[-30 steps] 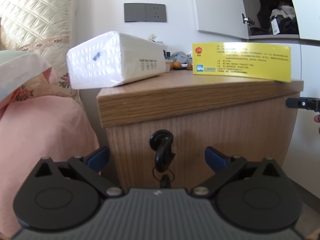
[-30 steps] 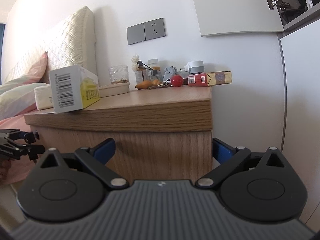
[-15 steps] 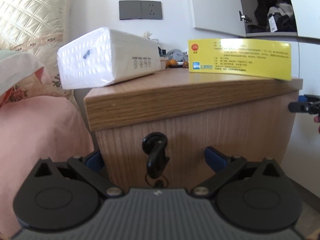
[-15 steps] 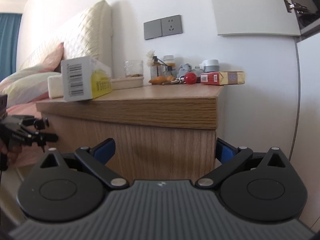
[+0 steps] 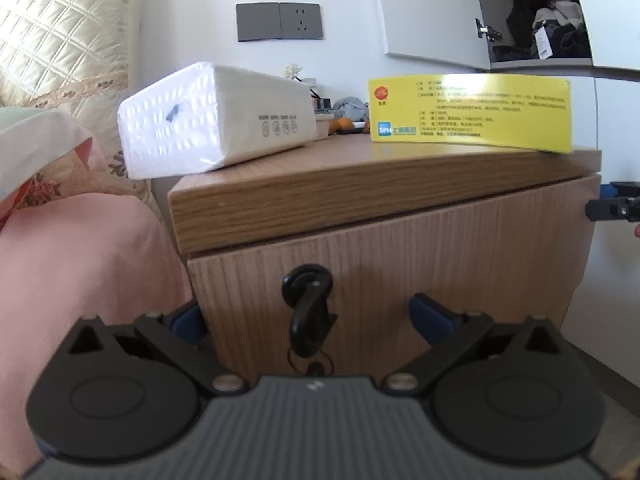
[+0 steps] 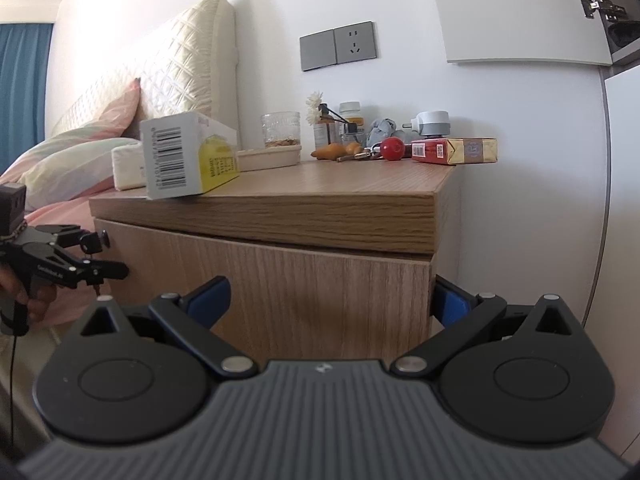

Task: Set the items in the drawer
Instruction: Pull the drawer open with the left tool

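One drawer front (image 5: 400, 280) with one black key handle (image 5: 307, 308) is seen below the nightstand top (image 5: 360, 168), which carries one white tissue pack (image 5: 212, 120) and one yellow box (image 5: 468, 112). Left gripper (image 5: 308, 320) and right gripper (image 6: 328, 298) are spread apart, empty. Since 0.5 s ago, the left gripper is seen nearer the handle.

The nightstand (image 6: 360, 216) stands against the wall, with the bed (image 6: 72, 168) to its left and the wardrobe (image 6: 624, 160) to its right. The drawer front (image 5: 400, 264) sits below the top, a key (image 5: 308, 312) in its lock. On the top, the tissue pack (image 5: 208, 120) lies front-left and the box (image 5: 468, 112) front-right. Behind them, near the wall, stand a jar (image 6: 280, 130), bottles (image 6: 340, 124) and a carton (image 6: 456, 150). A socket (image 6: 338, 45) is on the wall above.
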Demonstrator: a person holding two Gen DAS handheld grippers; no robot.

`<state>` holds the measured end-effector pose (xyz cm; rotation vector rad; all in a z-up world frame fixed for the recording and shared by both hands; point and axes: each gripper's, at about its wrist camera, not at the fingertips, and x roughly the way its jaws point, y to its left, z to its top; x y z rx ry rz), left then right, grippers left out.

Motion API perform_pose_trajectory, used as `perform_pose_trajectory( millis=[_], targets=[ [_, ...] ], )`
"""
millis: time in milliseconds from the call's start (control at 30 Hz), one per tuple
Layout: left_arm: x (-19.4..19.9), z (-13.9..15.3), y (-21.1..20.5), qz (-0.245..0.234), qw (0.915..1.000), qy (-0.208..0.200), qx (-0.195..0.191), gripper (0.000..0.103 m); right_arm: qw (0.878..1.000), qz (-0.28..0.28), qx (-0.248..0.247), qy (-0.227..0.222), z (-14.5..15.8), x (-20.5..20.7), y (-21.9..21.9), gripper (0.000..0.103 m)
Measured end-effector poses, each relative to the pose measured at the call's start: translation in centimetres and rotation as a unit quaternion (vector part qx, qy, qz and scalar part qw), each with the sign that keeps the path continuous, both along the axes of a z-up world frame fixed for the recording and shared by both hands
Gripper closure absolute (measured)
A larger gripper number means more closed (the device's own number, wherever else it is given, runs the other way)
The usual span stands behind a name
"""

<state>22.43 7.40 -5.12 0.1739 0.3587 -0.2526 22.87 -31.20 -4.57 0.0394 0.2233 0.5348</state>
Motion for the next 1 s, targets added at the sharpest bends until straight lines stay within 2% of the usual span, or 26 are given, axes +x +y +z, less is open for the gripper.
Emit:
perform_pose_trajectory(
  millis=[233, 1000],
  targets=[
    [-1.9, 0.0, -0.1, -0.006, 0.9999, 0.0, 0.016, 0.001, 1.0, 0.021, -0.01, 0.001, 0.1, -1.8, -0.3, 0.0],
    [-10.3, 0.3, -0.1, -0.011, 0.9999, 0.002, 0.007, 0.001, 0.996, 0.079, -0.027, 0.011, 0.6, -9.7, -1.7, 0.0]
  ],
)
